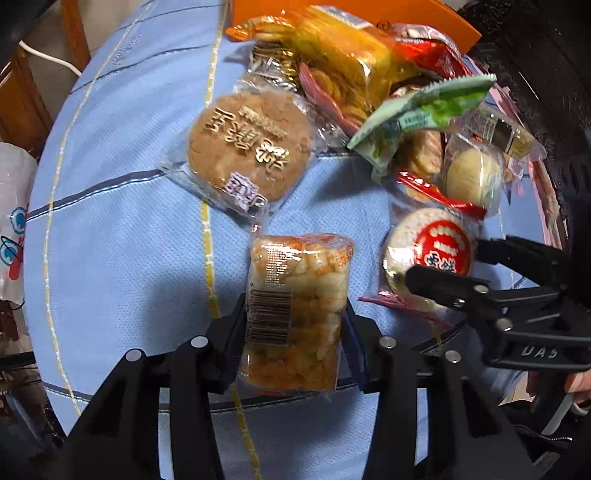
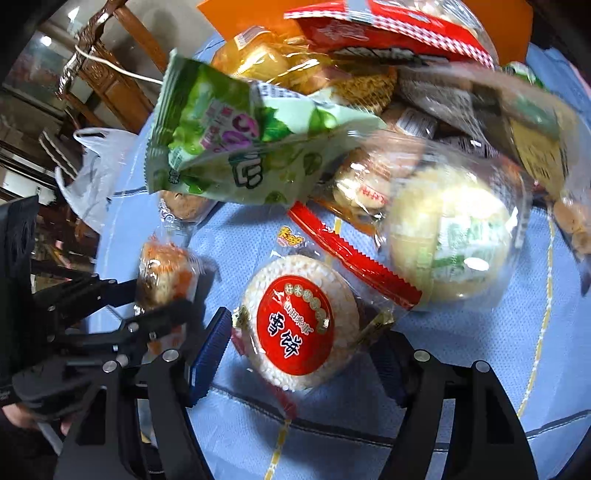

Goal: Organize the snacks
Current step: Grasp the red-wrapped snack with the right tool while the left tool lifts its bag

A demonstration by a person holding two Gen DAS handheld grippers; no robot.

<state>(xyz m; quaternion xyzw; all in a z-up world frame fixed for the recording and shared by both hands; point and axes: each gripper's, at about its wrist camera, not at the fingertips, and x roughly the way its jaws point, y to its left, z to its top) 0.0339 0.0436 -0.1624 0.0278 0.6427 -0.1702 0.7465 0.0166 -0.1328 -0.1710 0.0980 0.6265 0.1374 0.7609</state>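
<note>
Both black two-finger grippers point steeply down at a blue tablecloth (image 1: pixel 122 229). Left gripper (image 1: pixel 295 321) clamps a clear packet of orange-white puffed snack (image 1: pixel 295 306) near the cloth's front edge. Right gripper (image 2: pixel 303 350) straddles a round red-labelled rice cracker (image 2: pixel 301 328); contact unclear. Heaped snack packets (image 1: pixel 343 62) crowd the far edge.

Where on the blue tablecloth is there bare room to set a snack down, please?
The widest bare patch of the tablecloth lies left of the clear-wrapped puffed-rice bar and below the round brown cake. A narrower gap runs between that bar and the red-labelled rice cracker. The far side is crowded: the green packet and other snacks lie heaped before the orange box.
</note>
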